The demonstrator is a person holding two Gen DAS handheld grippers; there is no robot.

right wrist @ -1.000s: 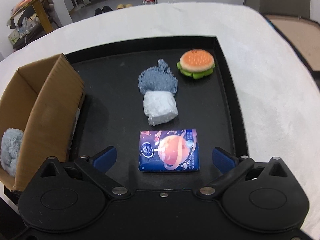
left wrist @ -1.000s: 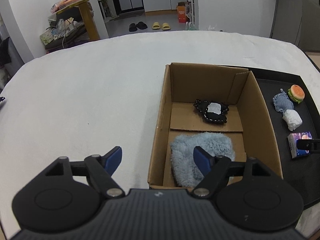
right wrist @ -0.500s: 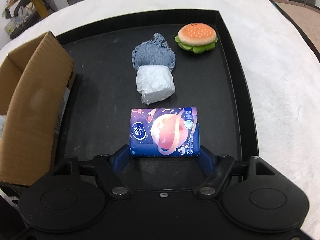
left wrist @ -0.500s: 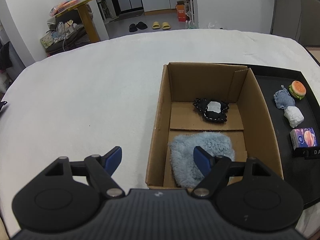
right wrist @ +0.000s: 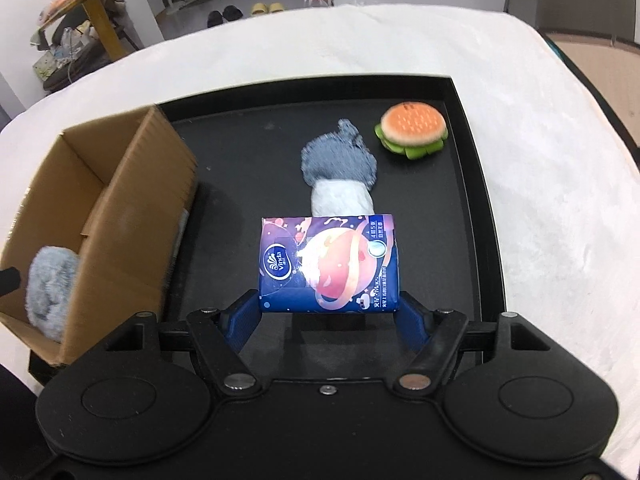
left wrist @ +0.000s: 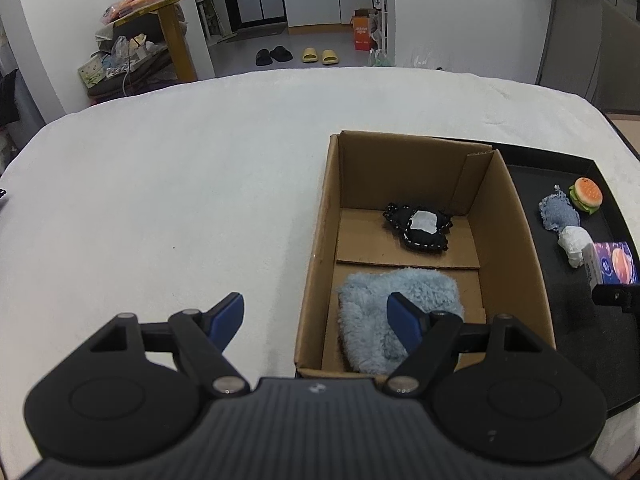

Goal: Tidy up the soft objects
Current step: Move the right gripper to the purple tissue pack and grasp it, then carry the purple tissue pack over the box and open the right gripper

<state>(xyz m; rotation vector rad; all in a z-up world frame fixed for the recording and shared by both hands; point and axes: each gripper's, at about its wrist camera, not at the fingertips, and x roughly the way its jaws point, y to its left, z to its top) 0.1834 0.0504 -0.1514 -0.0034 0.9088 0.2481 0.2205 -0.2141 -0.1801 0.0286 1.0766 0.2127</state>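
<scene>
Right wrist view, by size: white-covered table (right wrist: 540,160); black tray (right wrist: 476,200) on it; cardboard box (right wrist: 132,216) touching the tray's left side, holding a fluffy blue cloth (right wrist: 52,284) and a black pouch (left wrist: 420,228). Right gripper (right wrist: 328,316) was clenched on a purple tissue pack (right wrist: 328,264), blue pads against both short ends, pack lifted clear of the tray floor. Behind it lay a white wad (right wrist: 340,198) touching a blue-grey knit piece (right wrist: 340,158); burger toy (right wrist: 412,128) just beside. Left gripper (left wrist: 316,316) hung released, holding nothing, at the box's near-left corner.
</scene>
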